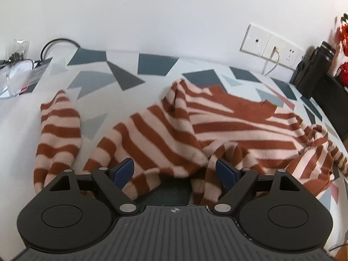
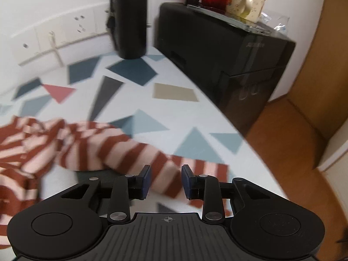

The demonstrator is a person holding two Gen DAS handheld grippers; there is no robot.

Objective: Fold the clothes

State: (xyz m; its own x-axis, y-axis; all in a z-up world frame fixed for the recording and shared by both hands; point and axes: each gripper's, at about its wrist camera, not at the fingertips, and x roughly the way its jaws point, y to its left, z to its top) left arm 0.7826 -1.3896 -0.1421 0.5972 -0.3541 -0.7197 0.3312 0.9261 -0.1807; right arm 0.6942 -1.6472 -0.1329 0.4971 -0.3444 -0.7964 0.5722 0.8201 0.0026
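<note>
A rust-and-pink striped sweater (image 1: 195, 126) lies crumpled on a table with a white cloth of grey and blue shapes (image 1: 121, 76). My left gripper (image 1: 174, 171) is open, its blue pads either side of the sweater's near hem, which bunches between the jaws. One sleeve (image 1: 58, 130) lies out to the left. In the right wrist view the other sleeve (image 2: 134, 154) stretches across the table toward the right. My right gripper (image 2: 165, 180) is open, with the sleeve's cuff end between and just beyond the pads.
A black bottle (image 2: 130, 17) stands by the wall sockets (image 2: 56, 34). A black box (image 2: 219, 50) with a mug (image 2: 245, 2) and red items sits at the table's right edge. Glasses and plastic bags (image 1: 19, 71) lie far left. The wooden floor (image 2: 293, 156) lies beyond the right edge.
</note>
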